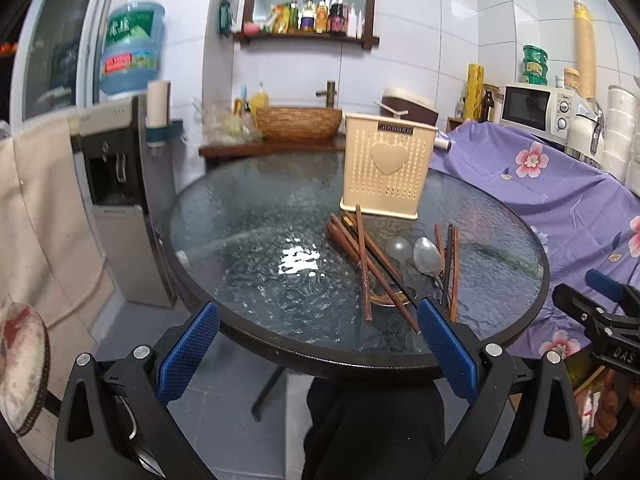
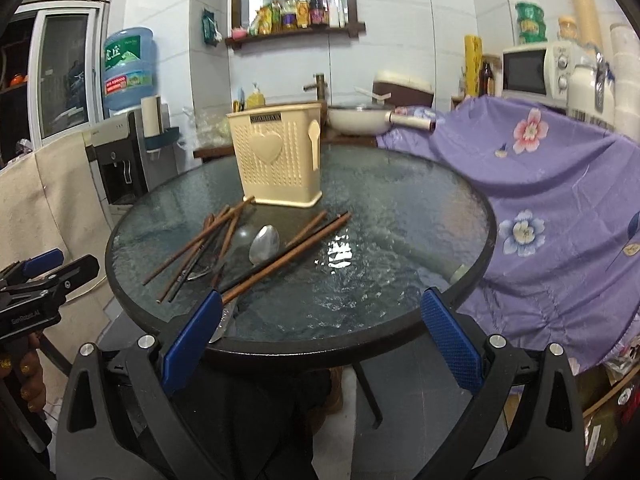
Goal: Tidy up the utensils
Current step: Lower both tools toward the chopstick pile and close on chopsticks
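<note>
Nearest my lenses are my own tools: the left gripper [image 1: 318, 340] and the right gripper [image 2: 320, 330] both hang at the near rim of the worktop, each with its jaws spread wide apart and nothing between them. In the left view the right gripper [image 1: 600, 308] shows at 3 o'clock, off the rim; in the right view the left gripper [image 2: 44, 280] sits at 9 o'clock.

The round glass worktop [image 1: 248, 240] fills the middle of both views. Draped furniture under a purple floral cloth [image 2: 560, 200] crowds its edge from 1 to 4 o'clock in the right view. At 10 o'clock stands a water dispenser [image 1: 112, 184] with a blue bottle [image 1: 132, 48] on top. Beyond the far rim I see a woven basin [image 1: 298, 122] under a tap, and a microwave [image 1: 536, 108] at 2 o'clock.

On the glass, a cream perforated utensil holder [image 1: 386, 168] stands upright toward the far side. Just in front of it, toward me, lies the loose pile: brown chopsticks [image 1: 364, 264] crossed over one another, a second bundle of chopsticks [image 1: 450, 264] beside them, and between the two a metal spoon [image 1: 428, 256] and a clear plastic spoon [image 1: 398, 248], bowls pointing toward the holder. The crossed sticks overlie other cutlery that I cannot identify.
</note>
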Demonstrator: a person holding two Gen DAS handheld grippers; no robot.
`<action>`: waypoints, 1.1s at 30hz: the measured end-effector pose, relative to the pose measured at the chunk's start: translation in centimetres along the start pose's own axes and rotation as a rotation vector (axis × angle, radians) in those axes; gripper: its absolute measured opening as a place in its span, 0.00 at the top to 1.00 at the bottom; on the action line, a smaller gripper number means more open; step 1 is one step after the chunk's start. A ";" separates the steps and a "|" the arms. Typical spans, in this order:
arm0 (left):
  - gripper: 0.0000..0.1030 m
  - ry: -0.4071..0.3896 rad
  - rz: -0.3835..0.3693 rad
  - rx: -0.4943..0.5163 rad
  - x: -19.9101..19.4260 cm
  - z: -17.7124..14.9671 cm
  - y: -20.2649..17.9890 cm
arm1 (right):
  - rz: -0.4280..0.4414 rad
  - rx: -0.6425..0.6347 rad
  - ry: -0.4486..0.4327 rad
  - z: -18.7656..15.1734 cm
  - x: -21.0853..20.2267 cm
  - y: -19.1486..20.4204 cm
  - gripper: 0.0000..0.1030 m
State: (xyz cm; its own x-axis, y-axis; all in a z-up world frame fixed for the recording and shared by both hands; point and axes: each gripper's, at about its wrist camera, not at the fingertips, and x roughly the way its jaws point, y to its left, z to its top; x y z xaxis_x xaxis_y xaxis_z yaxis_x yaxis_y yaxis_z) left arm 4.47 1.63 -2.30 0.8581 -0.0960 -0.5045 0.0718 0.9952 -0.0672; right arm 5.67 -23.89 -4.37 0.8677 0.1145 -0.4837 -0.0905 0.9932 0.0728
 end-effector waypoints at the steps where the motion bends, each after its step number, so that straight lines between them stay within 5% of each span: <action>1: 0.08 0.008 -0.008 -0.003 0.3 0.2 0.1 | 0.008 0.006 0.012 0.2 0.4 -0.2 0.05; 6: 0.16 0.076 -0.096 -0.016 2.9 1.9 0.7 | 0.051 0.059 0.084 2.5 3.7 -1.9 0.12; 17: 0.41 0.219 -0.140 0.012 9.4 5.3 1.2 | 0.156 0.189 0.382 7.8 15.0 -4.4 0.60; 25: 0.53 0.252 -0.117 0.024 12.2 7.0 1.7 | 0.140 0.201 0.519 9.1 19.8 -3.9 0.74; 33: 0.57 0.280 -0.123 0.063 14.8 8.5 0.6 | 0.116 0.216 0.578 9.2 22.1 -3.6 0.77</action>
State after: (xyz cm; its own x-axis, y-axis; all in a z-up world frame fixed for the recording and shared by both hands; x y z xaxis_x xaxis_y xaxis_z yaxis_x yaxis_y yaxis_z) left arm 21.49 0.96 -2.47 0.6679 -0.2087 -0.7144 0.2053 0.9743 -0.0928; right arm 29.70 -25.08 -7.33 0.4479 0.2732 -0.8513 -0.0148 0.9543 0.2985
